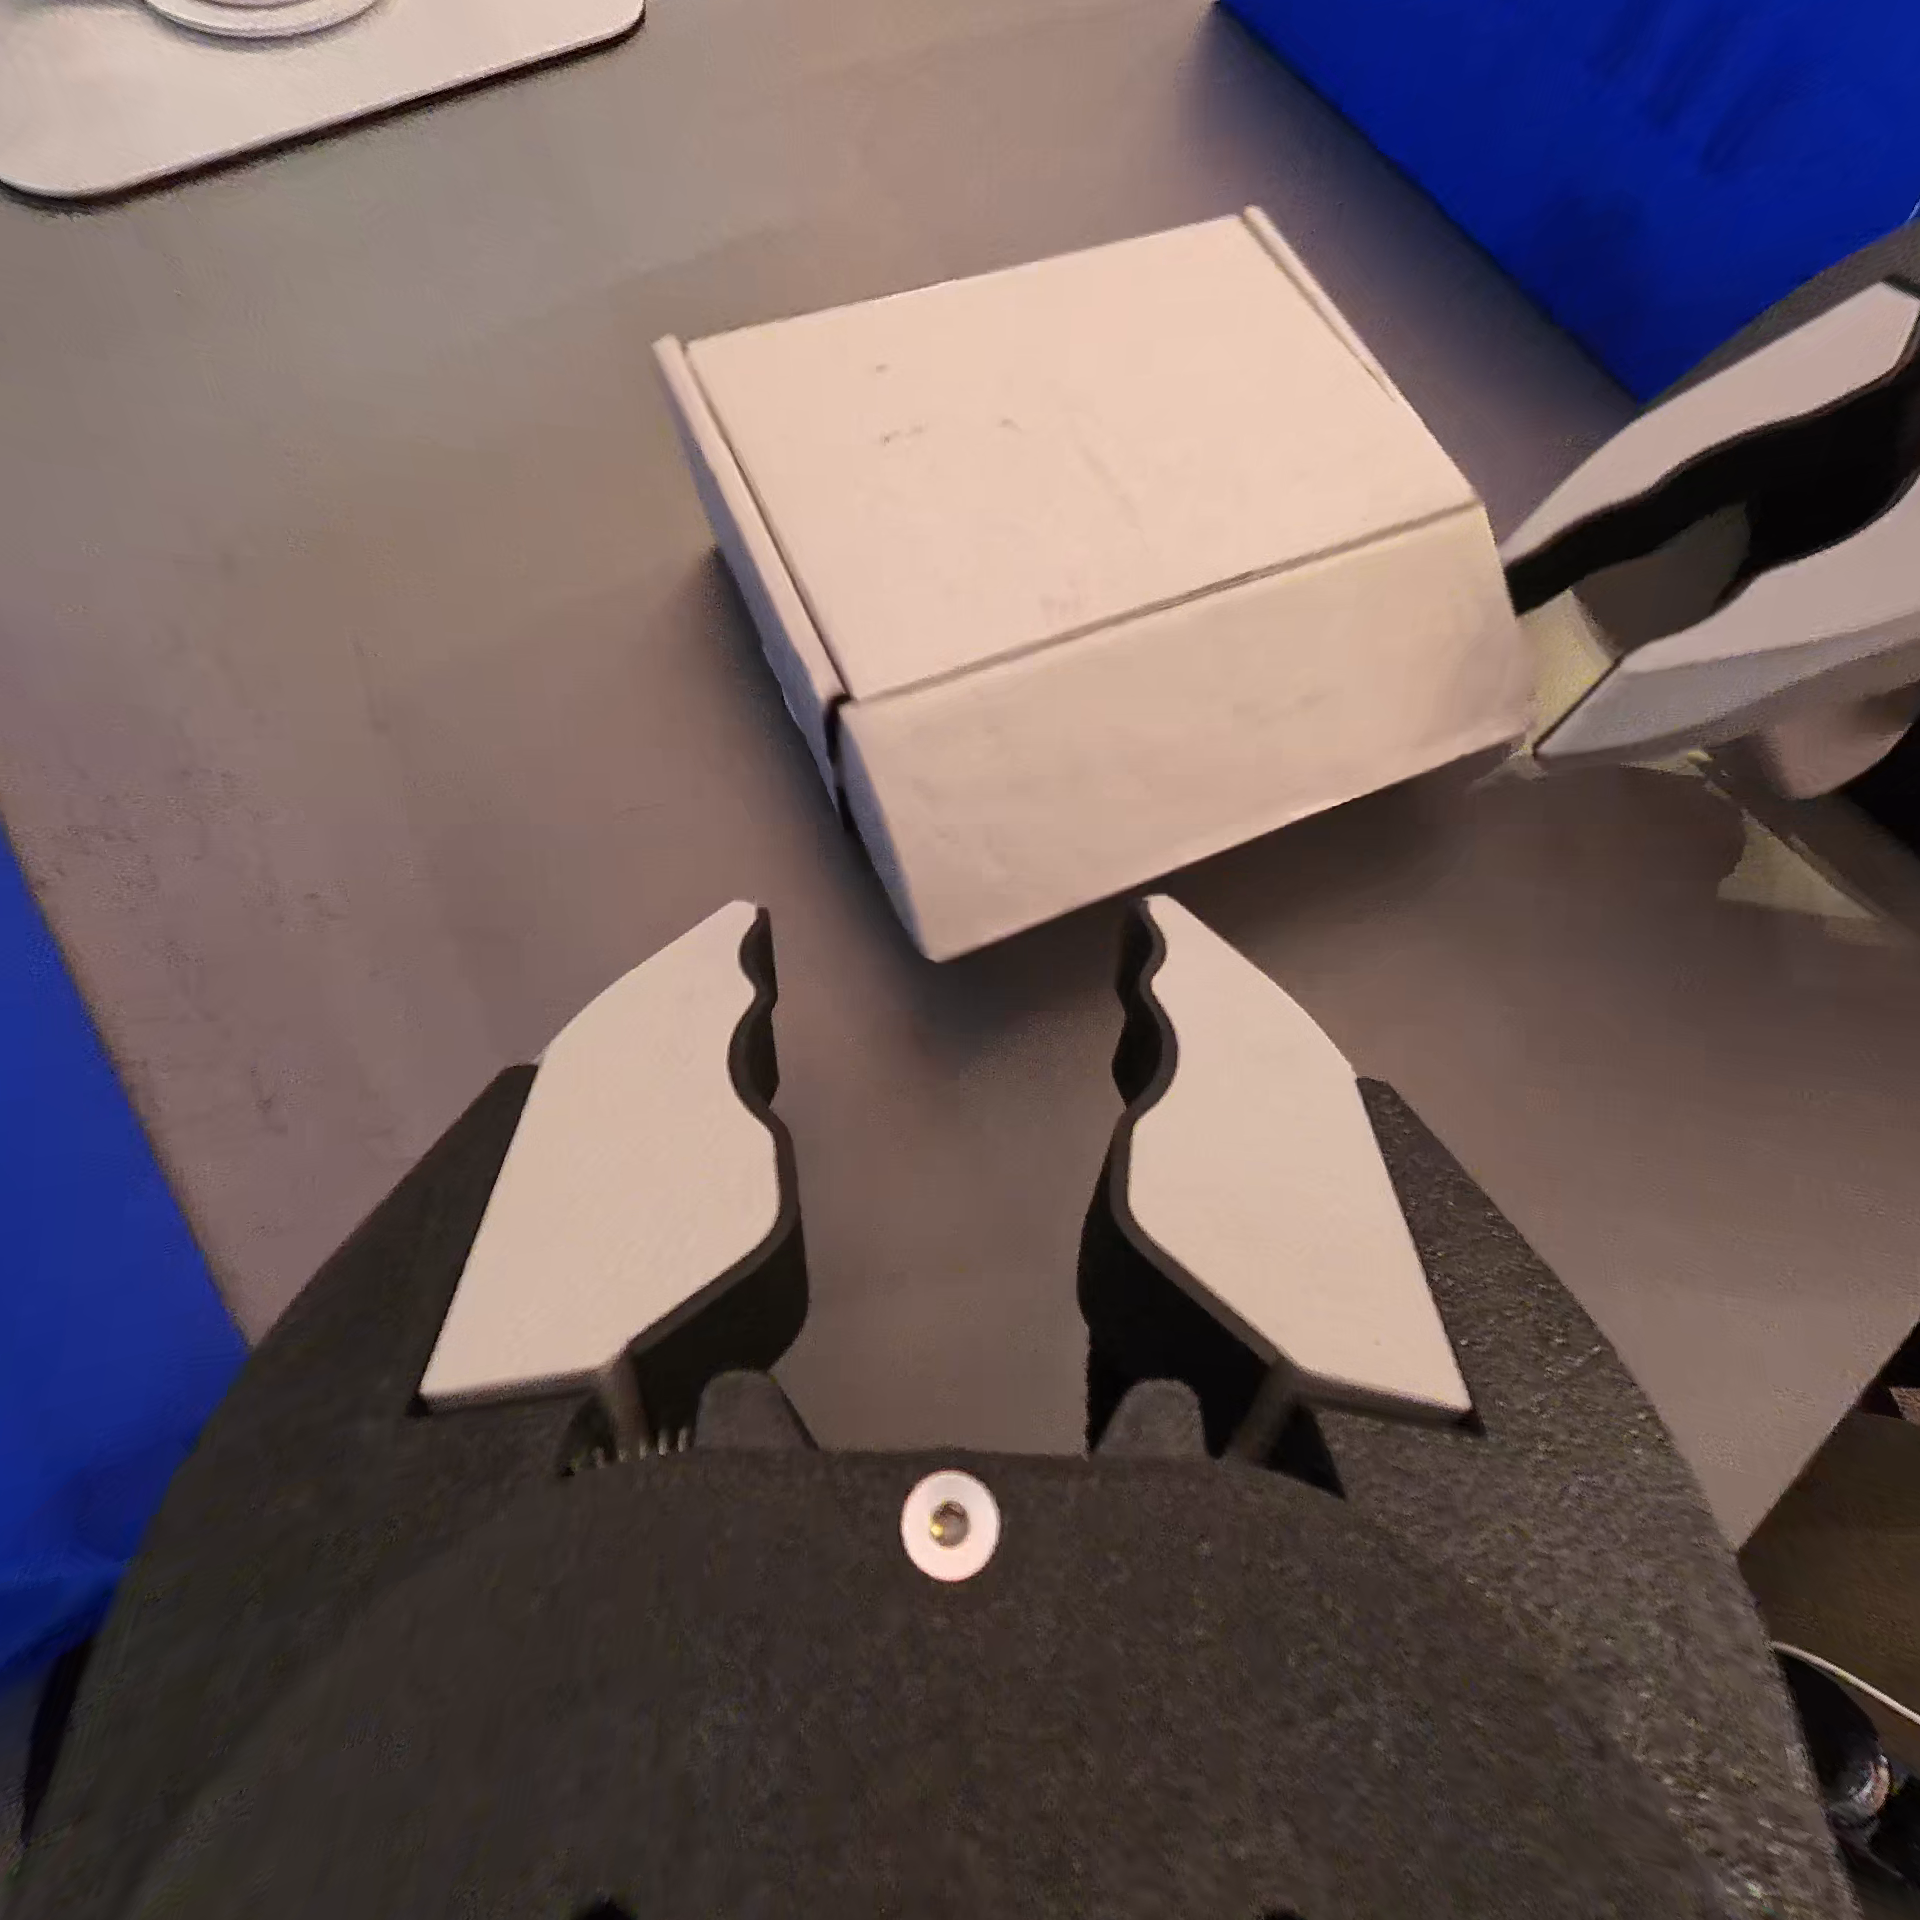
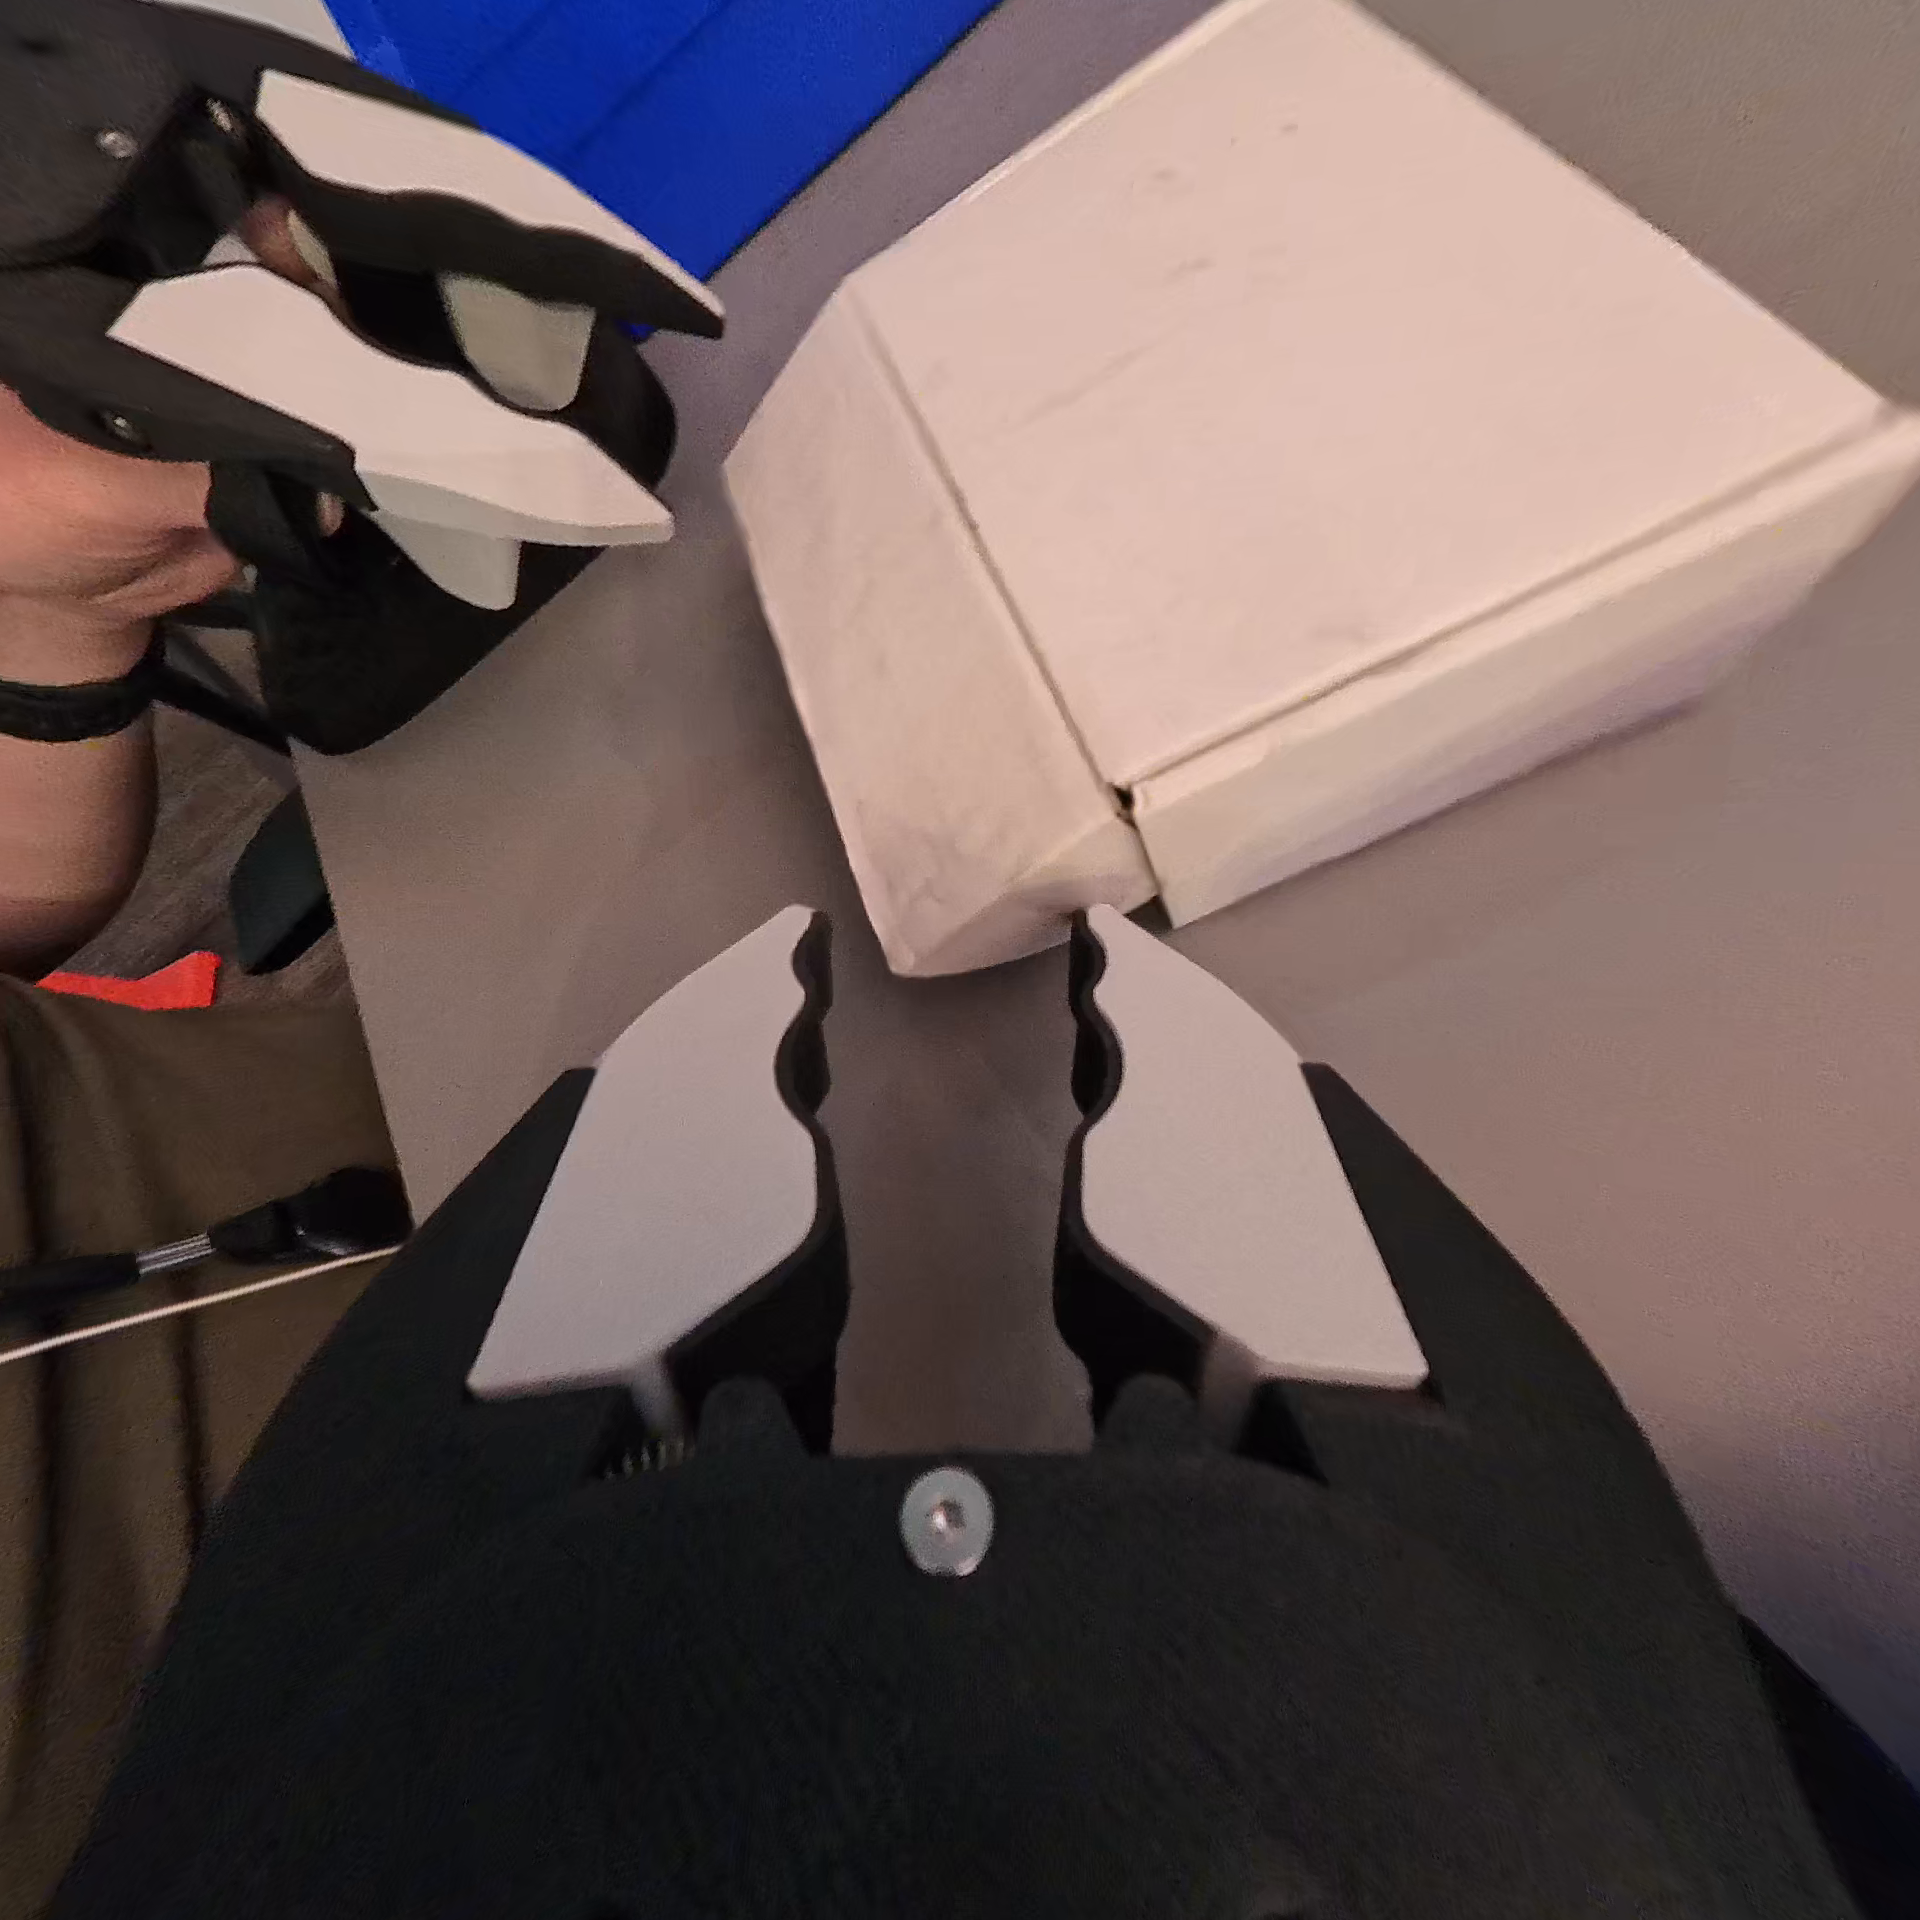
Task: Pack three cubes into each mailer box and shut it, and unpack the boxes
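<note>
A white mailer box (image 1: 1091, 582) lies shut on the dark grey table (image 1: 416, 623), lid flap folded down over its front. No cubes show. My left gripper (image 1: 945, 925) is open and empty, just short of the box's near corner. My right gripper (image 2: 951, 935) is open and empty, its tips at the box's (image 2: 1299, 468) near corner; I cannot tell if they touch it. The right gripper also shows in the left wrist view (image 1: 1527, 644) beside the box's right side. The left gripper shows in the right wrist view (image 2: 686, 416), held by a hand, left of the box.
A light grey mat (image 1: 260, 94) with a round white object lies at the table's far left. Blue cloth (image 1: 1610, 156) lies beyond the far right of the table and along the left edge (image 1: 73, 1247). The table's near edge (image 2: 353, 1039) runs beside the person's olive clothing (image 2: 156, 1143).
</note>
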The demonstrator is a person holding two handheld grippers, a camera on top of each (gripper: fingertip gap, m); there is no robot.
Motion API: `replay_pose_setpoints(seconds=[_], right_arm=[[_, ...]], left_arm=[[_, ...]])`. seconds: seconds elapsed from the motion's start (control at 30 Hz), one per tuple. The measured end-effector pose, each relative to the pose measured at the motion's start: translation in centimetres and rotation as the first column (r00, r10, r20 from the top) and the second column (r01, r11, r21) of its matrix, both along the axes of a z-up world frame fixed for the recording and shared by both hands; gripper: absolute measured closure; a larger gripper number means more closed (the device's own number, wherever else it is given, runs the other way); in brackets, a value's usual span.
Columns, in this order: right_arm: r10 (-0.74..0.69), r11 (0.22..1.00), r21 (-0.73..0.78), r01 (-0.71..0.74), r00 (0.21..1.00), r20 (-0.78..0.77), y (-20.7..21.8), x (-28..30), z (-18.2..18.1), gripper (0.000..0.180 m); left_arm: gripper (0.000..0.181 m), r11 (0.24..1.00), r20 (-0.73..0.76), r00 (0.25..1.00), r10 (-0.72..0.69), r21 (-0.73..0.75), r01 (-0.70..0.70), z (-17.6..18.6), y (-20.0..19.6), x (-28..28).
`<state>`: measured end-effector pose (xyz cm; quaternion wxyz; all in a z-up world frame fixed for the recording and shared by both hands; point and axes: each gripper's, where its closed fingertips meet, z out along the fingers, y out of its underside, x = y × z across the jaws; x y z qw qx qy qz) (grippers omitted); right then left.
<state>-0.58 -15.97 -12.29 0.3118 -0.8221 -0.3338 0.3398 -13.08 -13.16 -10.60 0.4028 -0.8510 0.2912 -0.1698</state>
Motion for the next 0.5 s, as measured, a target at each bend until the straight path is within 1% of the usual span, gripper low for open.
replay_pose_setpoints(seconds=[0.03, 0.1, 0.13, 0.2, 0.3, 0.37, 0.43, 0.5], right_arm=[[0.019, 1.000, -0.006, -0.019, 1.000, -0.008, -0.3, -0.5, 0.0, 0.135], [0.077, 0.997, -0.005, -0.077, 0.997, -0.018, -1.2, -1.4, 0.2, 0.135], [0.094, 0.996, 0.011, -0.094, 0.996, 0.002, -1.3, -1.3, 0.2, 0.135], [0.068, 0.994, 0.076, -0.073, 0.996, 0.065, -0.4, -0.1, 0.5, 0.134], [-0.015, 0.968, 0.250, -0.012, 0.994, 0.105, 1.9, 1.9, 3.1, 0.134], [-0.061, 0.923, 0.385, -0.002, 0.987, 0.151, 3.5, 2.9, 5.1, 0.134], [-0.081, 0.879, 0.475, -0.047, 0.966, 0.247, 5.0, 3.5, 5.9, 0.134], [-0.046, 0.865, 0.478, -0.152, 0.925, 0.377, 5.8, 3.6, 5.3, 0.130]], left_arm=[[0.117, 1.000, 0.001, 1.000, 0.005, 0.004, -0.005, 0.2, 0.0, -0.1], [0.117, 1.000, -0.010, 1.000, 0.019, 0.020, -0.019, 0.4, 0.0, -0.6], [0.117, 0.999, -0.021, 0.999, 0.026, 0.028, -0.025, 0.5, -0.1, -0.9], [0.118, 0.998, -0.039, 0.999, 0.034, 0.049, -0.032, 0.7, -0.3, -1.3], [0.119, 0.996, -0.049, 0.999, 0.025, 0.081, -0.021, 1.0, -1.1, -1.0], [0.119, 0.995, -0.055, 0.998, 0.001, 0.102, 0.005, 1.2, -1.7, 0.0], [0.119, 0.990, -0.081, 0.996, -0.027, 0.134, 0.038, 1.3, -2.1, 1.4], [0.119, 0.981, -0.129, 0.991, -0.034, 0.187, 0.058, 1.2, -2.1, 2.7]])
